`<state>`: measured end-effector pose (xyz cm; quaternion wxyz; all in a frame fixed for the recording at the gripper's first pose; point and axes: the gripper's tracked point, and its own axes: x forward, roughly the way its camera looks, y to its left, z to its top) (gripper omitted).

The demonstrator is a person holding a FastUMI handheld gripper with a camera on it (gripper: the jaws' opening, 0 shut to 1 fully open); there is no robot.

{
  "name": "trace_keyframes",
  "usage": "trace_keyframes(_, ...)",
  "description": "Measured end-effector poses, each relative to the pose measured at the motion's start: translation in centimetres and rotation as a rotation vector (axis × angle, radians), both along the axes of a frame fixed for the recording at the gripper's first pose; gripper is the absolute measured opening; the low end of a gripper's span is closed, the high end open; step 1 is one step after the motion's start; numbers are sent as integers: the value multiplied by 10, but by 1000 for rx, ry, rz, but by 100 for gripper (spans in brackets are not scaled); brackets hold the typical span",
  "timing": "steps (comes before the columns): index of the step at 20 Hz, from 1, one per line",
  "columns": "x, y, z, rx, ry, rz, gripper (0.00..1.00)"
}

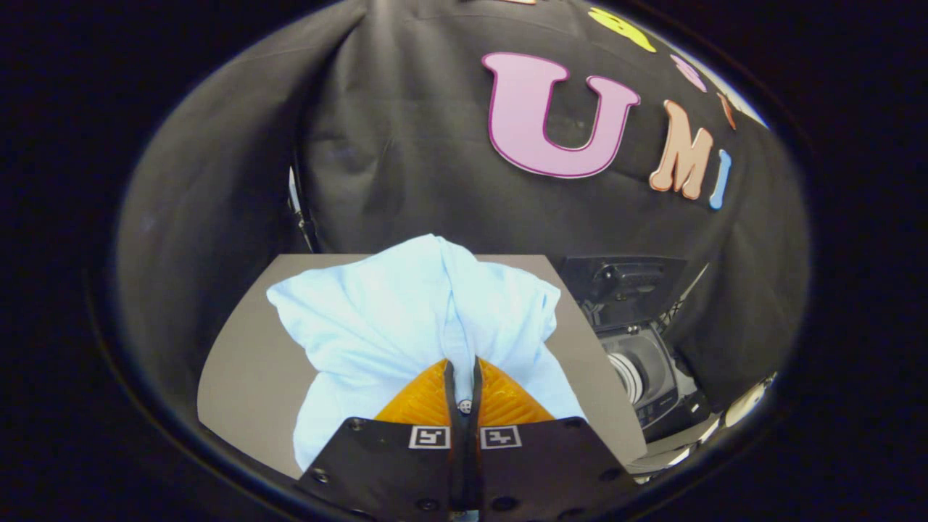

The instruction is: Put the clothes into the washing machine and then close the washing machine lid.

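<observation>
My tongs [462, 377] are pinched on a thin fold of the shirt [406, 319]; it may slip onto the bench [246, 362] short of the washer [641, 362], off right.

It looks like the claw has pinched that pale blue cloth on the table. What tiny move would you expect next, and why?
Probably a short lift straight up. The claw is shut on a fold of the pale blue garment, whose other folds lie bunched on the grey table. The washing machine sits beyond the table's edge, so the cloth likely has to clear the tabletop before being carried over.
</observation>
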<state>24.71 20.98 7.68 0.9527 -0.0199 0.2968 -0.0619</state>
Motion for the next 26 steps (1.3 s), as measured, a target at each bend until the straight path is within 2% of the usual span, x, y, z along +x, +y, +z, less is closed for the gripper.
trace_keyframes(7,-9,-33,73,49,-255,-11,1)
trace_keyframes(14,-19,-73,123,52,-421,-13,0)
trace_keyframes(21,-33,-123,163,-22,-588,-33,1)
trace_keyframes(26,-35,-152,172,-70,-619,-36,1)
